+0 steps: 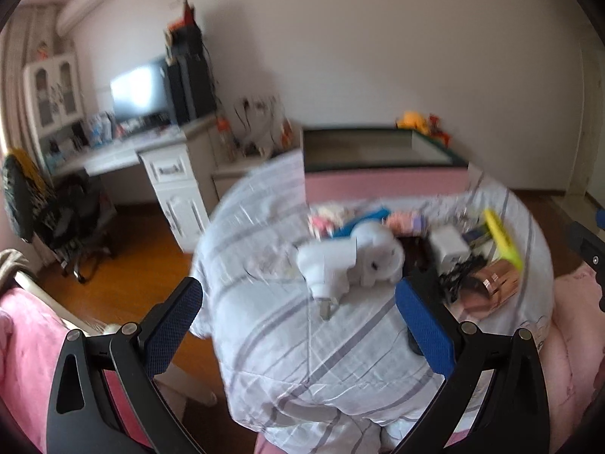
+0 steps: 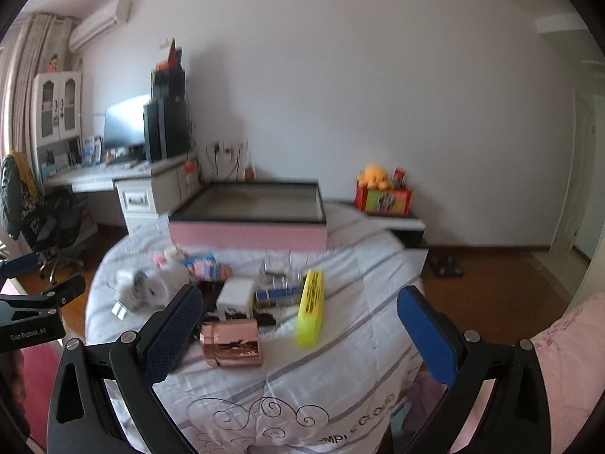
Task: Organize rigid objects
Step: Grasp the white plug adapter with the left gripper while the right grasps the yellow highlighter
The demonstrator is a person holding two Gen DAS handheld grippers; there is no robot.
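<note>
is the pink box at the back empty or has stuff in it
Empty, as far as shows: the pink box is open-topped, and its visible inner walls and floor look bare. The near inner edge is hidden.

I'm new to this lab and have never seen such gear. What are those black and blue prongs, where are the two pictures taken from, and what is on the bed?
Each picture comes from a wide-angle camera on a hand-held gripper, looking along its two blue-padded fingers. One view shows the left gripper, the other the right gripper. Both are open and hold nothing. Ahead is a striped bed cover with a small pile: a white plug adapter, a white charger cube, a shiny copper-coloured roll and a yellow bar. Behind stands an empty pink box, likely where things go. The left view is blurred.
</note>
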